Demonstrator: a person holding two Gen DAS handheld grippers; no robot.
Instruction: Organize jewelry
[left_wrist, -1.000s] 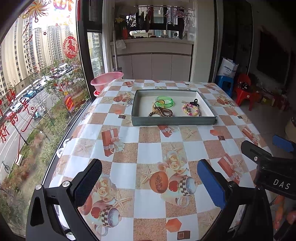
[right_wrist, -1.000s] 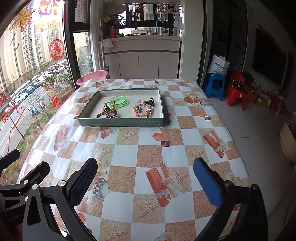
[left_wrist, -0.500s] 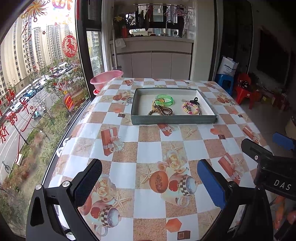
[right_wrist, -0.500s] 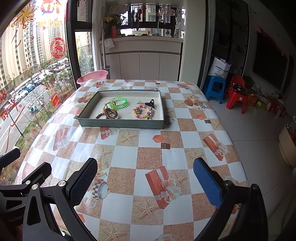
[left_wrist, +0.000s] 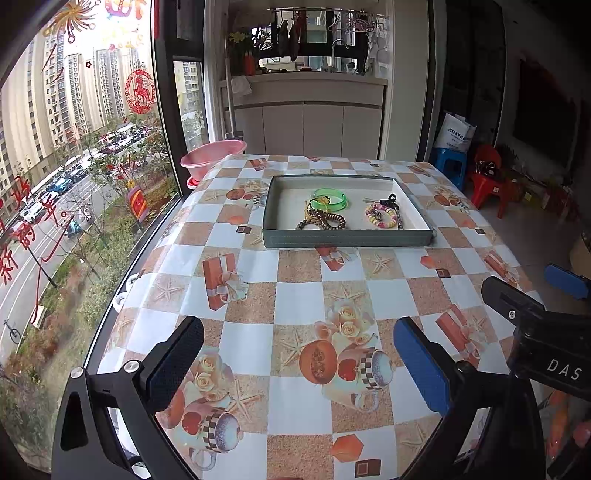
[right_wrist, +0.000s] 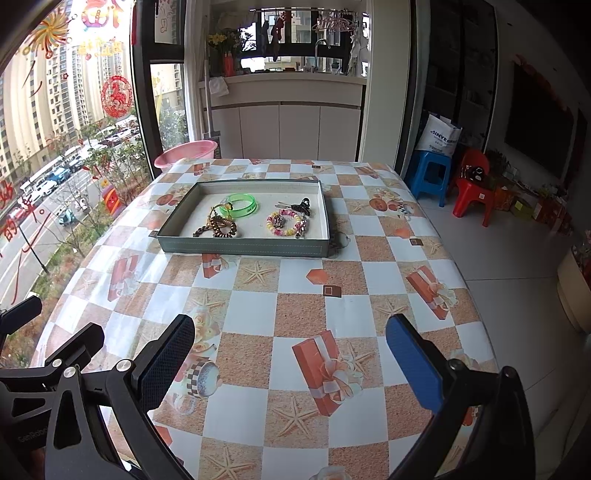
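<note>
Left gripper (left_wrist: 297, 354) and right gripper (right_wrist: 290, 352) both spread wide, empty, over the tablecloth (right_wrist: 295, 314). Well ahead: grey tray (right_wrist: 242, 249) holding brown chain bracelet (right_wrist: 218, 229), beaded bracelet (right_wrist: 284, 223), green bangle (right_wrist: 240, 205), black clip (right_wrist: 301, 206). Risk: chain tangled with bangle, one grab lifts both.
</note>
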